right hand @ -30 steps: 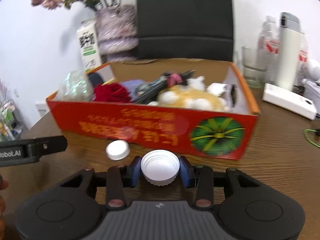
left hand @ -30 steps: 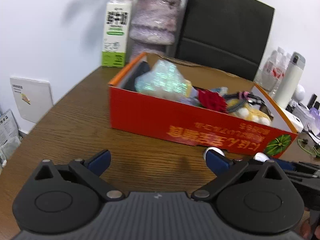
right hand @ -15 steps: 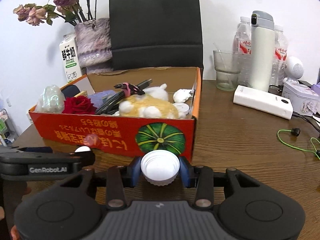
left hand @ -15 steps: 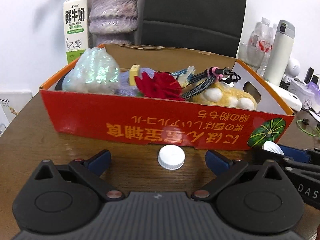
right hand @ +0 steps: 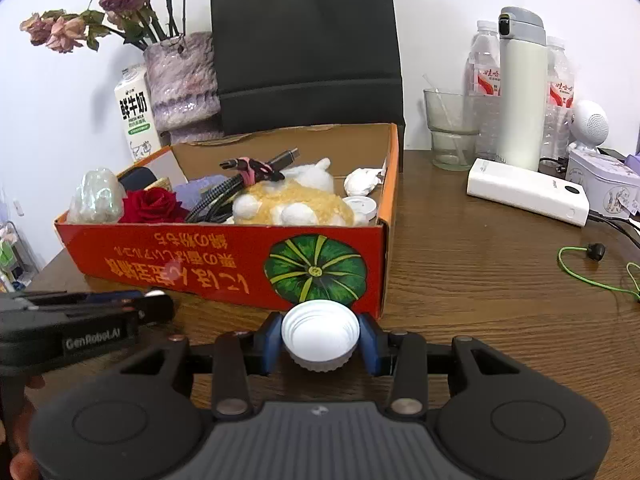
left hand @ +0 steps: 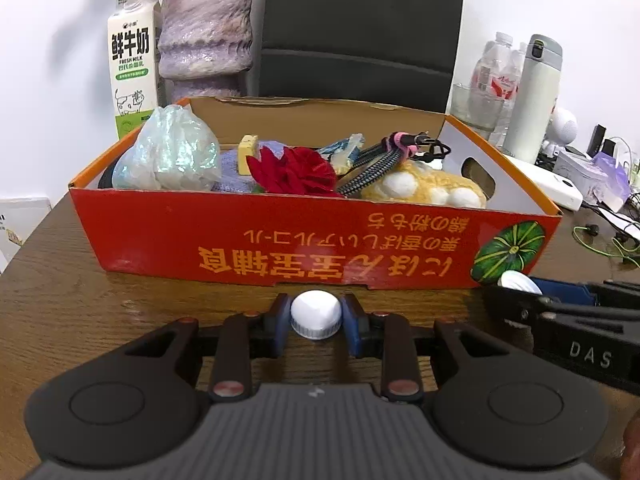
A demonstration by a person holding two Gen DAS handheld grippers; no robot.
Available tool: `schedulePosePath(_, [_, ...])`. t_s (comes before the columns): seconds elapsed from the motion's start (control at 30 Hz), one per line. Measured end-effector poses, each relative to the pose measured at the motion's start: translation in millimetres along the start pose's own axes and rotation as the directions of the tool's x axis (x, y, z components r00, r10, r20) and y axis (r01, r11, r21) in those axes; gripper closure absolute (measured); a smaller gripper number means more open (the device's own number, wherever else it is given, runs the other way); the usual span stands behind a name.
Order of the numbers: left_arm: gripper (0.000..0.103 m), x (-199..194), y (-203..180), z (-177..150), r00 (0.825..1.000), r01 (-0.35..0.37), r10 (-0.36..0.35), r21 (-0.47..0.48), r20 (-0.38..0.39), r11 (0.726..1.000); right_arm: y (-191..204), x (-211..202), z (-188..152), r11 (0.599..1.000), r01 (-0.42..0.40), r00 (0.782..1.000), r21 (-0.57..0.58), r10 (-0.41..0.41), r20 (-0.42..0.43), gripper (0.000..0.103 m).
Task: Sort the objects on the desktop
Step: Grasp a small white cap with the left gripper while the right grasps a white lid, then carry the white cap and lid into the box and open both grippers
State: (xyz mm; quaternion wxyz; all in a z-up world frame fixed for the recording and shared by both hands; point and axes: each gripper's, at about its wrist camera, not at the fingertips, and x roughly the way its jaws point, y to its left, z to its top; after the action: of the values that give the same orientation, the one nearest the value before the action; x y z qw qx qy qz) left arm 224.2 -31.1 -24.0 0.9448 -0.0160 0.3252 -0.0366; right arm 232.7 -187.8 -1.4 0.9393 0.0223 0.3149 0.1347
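Observation:
A small white bottle cap (left hand: 316, 312) sits top up on the wooden table, just in front of the red cardboard box (left hand: 280, 240). My left gripper (left hand: 316, 317) is closing on it, and both blue pads touch its sides. My right gripper (right hand: 320, 336) is shut on a larger white cap (right hand: 320, 330), open side up, near the box's (right hand: 200, 256) front right corner. In the left wrist view the right gripper (left hand: 520, 286) shows at the right with its cap (left hand: 516, 280). The left gripper (right hand: 152, 300) lies at the left of the right wrist view.
The box holds a plush toy (right hand: 292, 200), a red rose (left hand: 296, 172), cables, a shiny bag (left hand: 168, 156) and other small items. Behind stand a milk carton (left hand: 132, 64), a vase (left hand: 204, 28) and a black chair back. A thermos (right hand: 522, 88), glass, power bank (right hand: 528, 190) and green cable (right hand: 592, 276) lie right.
My left gripper slid along the box front to the small cap, and its wide jaws came in onto it. My right gripper shifted toward the box's right corner, still holding its cap.

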Motion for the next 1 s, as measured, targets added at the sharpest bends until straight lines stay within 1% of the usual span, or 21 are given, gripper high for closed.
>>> schedulePosePath(0.2, [0.074, -13, 1, 1, 0.999, -0.001, 0.001, -0.001, 0.047, 1.0, 3, -3, 1, 1.0, -0.011, 1.0, -0.009, 0.011, 0.013, 0.064])
schedulePosePath(0.33, [0.074, -22, 4, 1, 0.998, 0.011, -0.01, -0.011, 0.059, 1.0, 5, -7, 2, 1.0, -0.02, 1.0, -0.019, 0.02, 0.023, 0.064])
schedulePosePath(0.43, [0.074, -32, 9, 2, 0.997, 0.046, -0.045, -0.025, 0.064, 0.999, 11, -16, 4, 0.998, -0.061, 0.998, -0.032, 0.062, 0.027, 0.064])
schedulePosePath(0.53, [0.074, -45, 15, 7, 0.994, 0.058, -0.054, -0.037, 0.098, 0.998, 24, -26, 5, 0.993, -0.081, 0.995, -0.082, 0.085, 0.048, 0.064])
schedulePosePath(0.67, [0.074, -63, 23, 28, 0.982, 0.092, -0.077, -0.081, 0.172, 0.992, 36, -43, 16, 0.988, -0.097, 0.989, -0.122, 0.11, 0.103, 0.064])
schedulePosePath(0.8, [0.074, -73, 26, 53, 0.964, 0.108, -0.076, -0.114, 0.254, 0.988, 36, -58, 38, 0.99, -0.093, 0.977, -0.104, 0.111, 0.182, 0.064])
schedulePosePath(0.9, [0.074, -70, 25, 67, 0.955, 0.116, -0.075, -0.131, 0.286, 0.985, 33, -53, 53, 0.995, -0.06, 0.973, -0.076, 0.075, 0.218, 0.064])
schedulePosePath(1.0, [0.074, -60, 23, 80, 0.951, 0.116, -0.07, -0.136, 0.301, 0.984, 26, -39, 67, 0.998, -0.056, 0.975, -0.038, 0.063, 0.214, 0.064])
